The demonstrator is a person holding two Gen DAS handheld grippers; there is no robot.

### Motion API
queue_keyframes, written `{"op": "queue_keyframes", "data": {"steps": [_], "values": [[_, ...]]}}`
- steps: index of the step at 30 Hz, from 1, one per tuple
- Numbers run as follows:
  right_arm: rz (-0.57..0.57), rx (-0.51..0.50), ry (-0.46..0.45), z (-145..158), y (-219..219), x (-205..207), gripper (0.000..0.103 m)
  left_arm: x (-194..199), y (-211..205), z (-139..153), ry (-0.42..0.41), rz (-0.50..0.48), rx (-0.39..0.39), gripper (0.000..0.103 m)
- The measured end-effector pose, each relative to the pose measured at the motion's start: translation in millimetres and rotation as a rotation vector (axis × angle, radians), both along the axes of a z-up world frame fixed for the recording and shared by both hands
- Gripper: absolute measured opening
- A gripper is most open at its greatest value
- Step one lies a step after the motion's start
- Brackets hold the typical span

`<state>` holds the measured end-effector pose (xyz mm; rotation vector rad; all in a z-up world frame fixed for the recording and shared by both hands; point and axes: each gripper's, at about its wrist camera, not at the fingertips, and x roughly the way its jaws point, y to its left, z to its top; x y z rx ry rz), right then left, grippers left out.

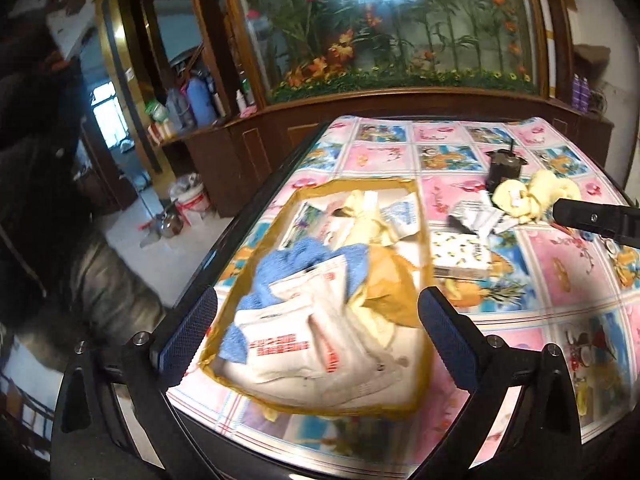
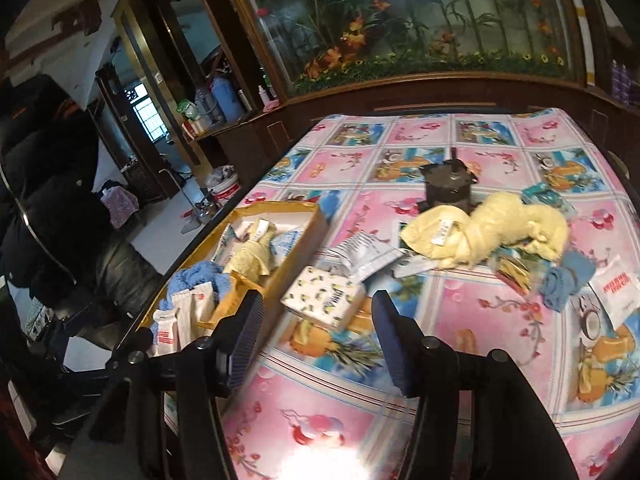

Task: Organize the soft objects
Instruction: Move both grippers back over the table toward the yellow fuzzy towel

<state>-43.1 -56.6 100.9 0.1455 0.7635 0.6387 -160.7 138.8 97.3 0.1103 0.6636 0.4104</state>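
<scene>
A shallow cardboard box (image 1: pixel 423 216) lies on the table's left side and holds a blue towel (image 1: pixel 296 256), white packets (image 1: pixel 316 320) and a yellow cloth (image 1: pixel 366 212). My left gripper (image 1: pixel 318 326) is open and empty above the box's near end. The box (image 2: pixel 310 224) also shows in the right wrist view. My right gripper (image 2: pixel 316 340) is open and empty, near a tissue pack (image 2: pixel 324 300). A yellow towel (image 2: pixel 492 232), a small blue cloth (image 2: pixel 562 280), a silver pouch (image 2: pixel 364 258) and a white packet (image 2: pixel 616 286) lie loose on the table.
A black cup with a straw (image 2: pixel 448 186) stands behind the yellow towel. The table has a pink and blue patterned cover (image 2: pixel 460 320). A wooden cabinet with a flower display (image 2: pixel 400 20) stands behind it. A black chair (image 2: pixel 100 272) is at the left.
</scene>
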Motion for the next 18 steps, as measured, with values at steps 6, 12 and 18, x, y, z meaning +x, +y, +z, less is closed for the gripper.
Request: {"op": "queue_keyframes", "data": {"steps": [6,12,18], "values": [[-0.104,0.027,0.053,-19,-53,10,0.056,14,-33,-2,0.032,-0.069,0.047,0.102],[-0.162,0.034,0.073,-27,-87,19,0.056,28,-56,-8,0.069,-0.118,0.059,0.102],[-0.191,0.035,0.091,-37,-104,32,0.056,47,-71,-17,0.113,-0.169,0.033,0.102]]}}
